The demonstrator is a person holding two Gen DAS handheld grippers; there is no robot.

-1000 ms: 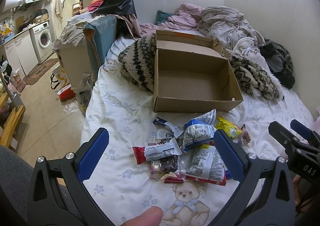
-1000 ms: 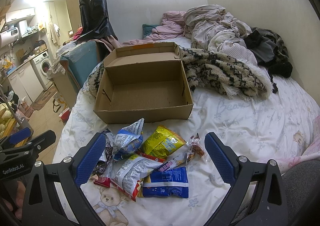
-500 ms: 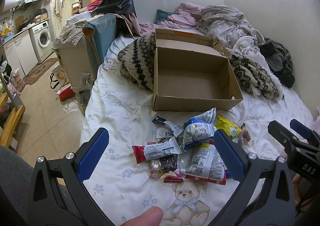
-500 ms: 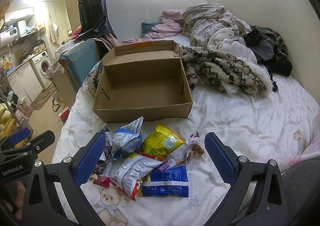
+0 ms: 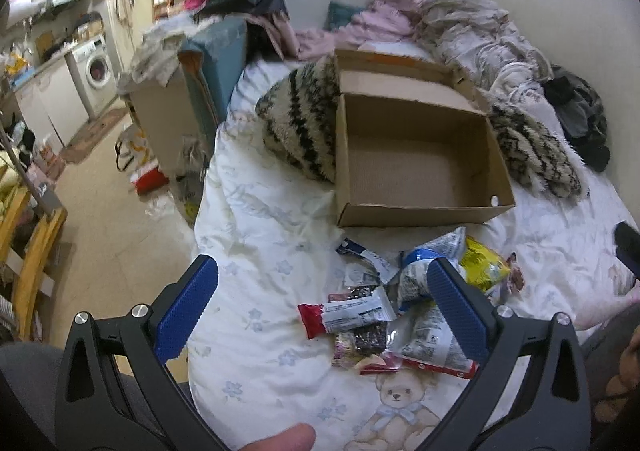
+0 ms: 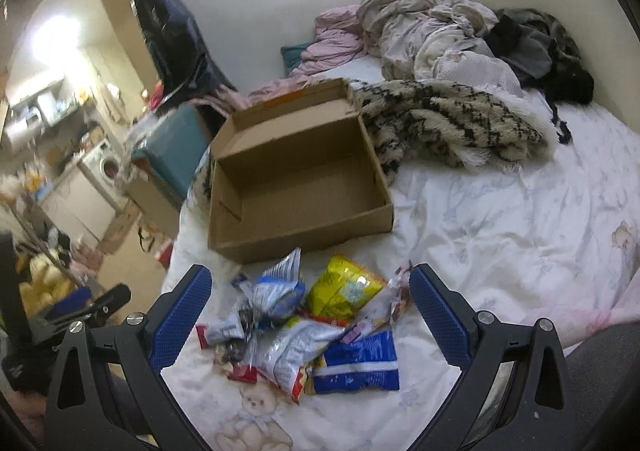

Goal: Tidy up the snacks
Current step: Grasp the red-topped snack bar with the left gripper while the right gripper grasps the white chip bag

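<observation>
A heap of snack packets (image 6: 308,323) lies at lower centre of the frame on a bed (image 6: 500,219) with a teddy-print sheet, just below an open cardboard box (image 6: 296,179). The right tool (image 6: 310,317) hangs over the heap, jaws spread and holding nothing. The left tool (image 5: 322,309) is likewise spread wide. A striped fuzzy blanket (image 6: 448,123) touches the box's far side.

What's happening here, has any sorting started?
Not yet, going by how things lie. A person holds a gripper in each hand above a bed; the left gripper and the right gripper are both open and hold nothing. A pile of snack packets lies on the sheet in front of an open cardboard box, which is empty.
</observation>
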